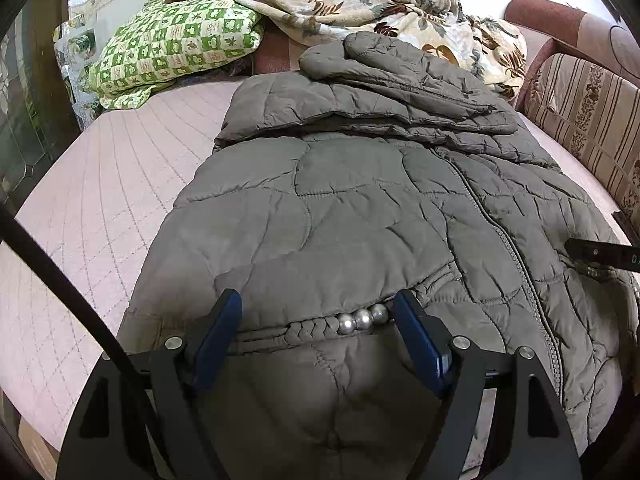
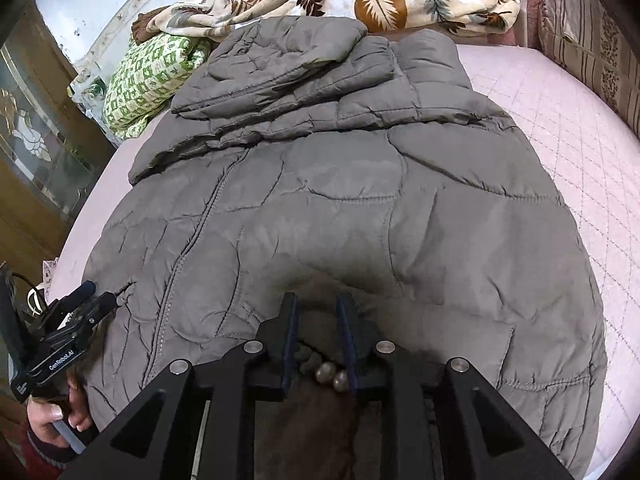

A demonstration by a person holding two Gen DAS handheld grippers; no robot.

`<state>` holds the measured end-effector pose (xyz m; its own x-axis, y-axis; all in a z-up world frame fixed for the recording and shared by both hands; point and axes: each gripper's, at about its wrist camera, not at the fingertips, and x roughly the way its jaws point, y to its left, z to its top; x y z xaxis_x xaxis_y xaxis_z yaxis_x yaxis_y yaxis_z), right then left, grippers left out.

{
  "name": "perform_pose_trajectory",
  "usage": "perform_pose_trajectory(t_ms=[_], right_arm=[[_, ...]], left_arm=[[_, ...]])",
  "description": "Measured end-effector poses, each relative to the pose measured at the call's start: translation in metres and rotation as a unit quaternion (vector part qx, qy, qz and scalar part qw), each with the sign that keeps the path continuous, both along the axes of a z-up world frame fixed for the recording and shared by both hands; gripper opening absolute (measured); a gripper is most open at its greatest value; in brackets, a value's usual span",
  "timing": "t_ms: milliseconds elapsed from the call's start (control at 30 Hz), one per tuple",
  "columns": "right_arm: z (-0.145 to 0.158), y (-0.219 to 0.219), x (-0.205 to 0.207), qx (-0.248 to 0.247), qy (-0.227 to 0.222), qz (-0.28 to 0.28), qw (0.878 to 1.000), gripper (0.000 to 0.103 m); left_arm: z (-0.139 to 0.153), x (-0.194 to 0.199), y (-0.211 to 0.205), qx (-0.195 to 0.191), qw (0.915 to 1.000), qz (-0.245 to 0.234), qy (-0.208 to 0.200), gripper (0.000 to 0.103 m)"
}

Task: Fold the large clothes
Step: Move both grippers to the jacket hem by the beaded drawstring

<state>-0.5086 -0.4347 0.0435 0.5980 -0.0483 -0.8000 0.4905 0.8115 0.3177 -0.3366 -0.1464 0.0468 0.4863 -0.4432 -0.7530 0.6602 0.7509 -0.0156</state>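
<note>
A large grey quilted jacket (image 1: 360, 184) lies flat on a pink quilted bed (image 1: 100, 184), sleeves folded across its far end. My left gripper (image 1: 320, 300) is open, its blue pads either side of the jacket's hem by a braided cord with silver beads (image 1: 362, 318). My right gripper (image 2: 318, 300) is nearly shut on the jacket's hem (image 2: 318, 320) at the other corner; beads (image 2: 334, 376) show between its fingers. The jacket (image 2: 340, 208) fills the right wrist view. The left gripper (image 2: 80, 312) shows there at lower left.
A green checked quilt (image 1: 176, 44) and a leaf-print blanket (image 1: 360, 4) are piled at the far end of the bed. A striped sofa arm (image 1: 580, 112) stands to the right. A wooden cabinet with glass (image 2: 36, 152) is on the left.
</note>
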Motion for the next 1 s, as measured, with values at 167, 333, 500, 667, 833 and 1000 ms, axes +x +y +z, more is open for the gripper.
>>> perform_pose_trajectory(t_ms=[167, 333, 500, 667, 833, 1000], right_arm=[[0.000, 0.001, -0.002, -0.002, -0.004, -0.004, 1.000, 0.023], [0.002, 0.004, -0.003, -0.007, -0.003, -0.005, 1.000, 0.023], [0.002, 0.006, -0.007, -0.007, -0.005, -0.007, 1.000, 0.024], [0.004, 0.011, -0.012, -0.009, -0.007, -0.007, 1.000, 0.024], [0.006, 0.016, -0.017, -0.011, -0.009, -0.004, 1.000, 0.029], [0.013, 0.027, -0.024, -0.031, -0.005, 0.008, 0.999, 0.029]], left_arm=[[0.000, 0.000, 0.000, 0.002, 1.0000, -0.002, -0.003, 0.078], [0.000, -0.003, -0.001, 0.008, 0.9999, -0.005, -0.006, 0.079], [-0.001, -0.005, -0.001, 0.011, 0.9999, -0.005, -0.009, 0.079], [0.000, -0.005, -0.001, 0.012, 0.9999, -0.005, -0.009, 0.079], [-0.001, -0.007, 0.003, 0.011, 0.9999, -0.002, -0.006, 0.079], [-0.001, -0.014, 0.013, 0.003, 1.0000, -0.001, 0.003, 0.079]])
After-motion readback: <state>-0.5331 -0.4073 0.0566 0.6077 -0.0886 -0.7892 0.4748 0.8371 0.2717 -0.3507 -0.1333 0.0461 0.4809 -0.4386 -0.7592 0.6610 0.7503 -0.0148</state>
